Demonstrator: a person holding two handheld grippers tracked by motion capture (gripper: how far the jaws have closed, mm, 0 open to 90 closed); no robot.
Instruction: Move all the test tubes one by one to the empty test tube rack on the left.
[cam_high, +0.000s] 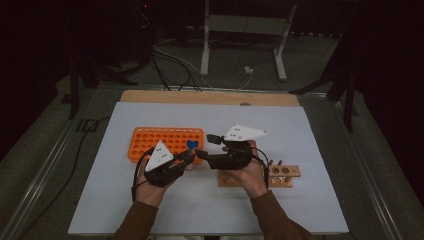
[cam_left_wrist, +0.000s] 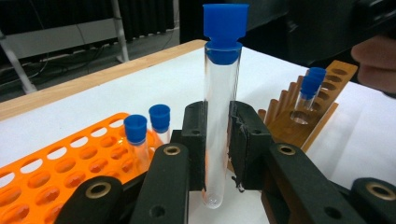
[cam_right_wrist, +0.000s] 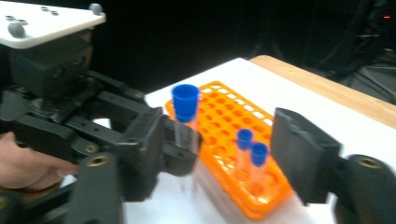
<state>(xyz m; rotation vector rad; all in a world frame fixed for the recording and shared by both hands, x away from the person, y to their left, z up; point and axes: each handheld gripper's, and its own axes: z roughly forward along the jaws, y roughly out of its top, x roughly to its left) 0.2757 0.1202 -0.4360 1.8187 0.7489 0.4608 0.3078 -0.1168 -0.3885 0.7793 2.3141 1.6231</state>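
A clear test tube with a blue cap (cam_left_wrist: 220, 121) stands upright between the pads of my left gripper (cam_left_wrist: 219, 140), which is shut on its lower half. From above, that gripper (cam_high: 190, 156) hovers at the near right corner of the orange rack (cam_high: 150, 137), the blue cap (cam_high: 191, 145) showing above it. My right gripper (cam_high: 205, 145) faces it from the right, open. Its two jaws (cam_right_wrist: 224, 154) stand wide apart and touch nothing. The held tube (cam_right_wrist: 185, 116) stands close to its left jaw.
Two more capped tubes (cam_right_wrist: 252, 158) stand in the orange rack (cam_left_wrist: 60, 163) near its corner. A wooden rack (cam_high: 287, 172) with capped tubes (cam_left_wrist: 310, 88) lies under my right hand. The white mat (cam_high: 300, 130) covers the table, with a wooden strip at its far edge.
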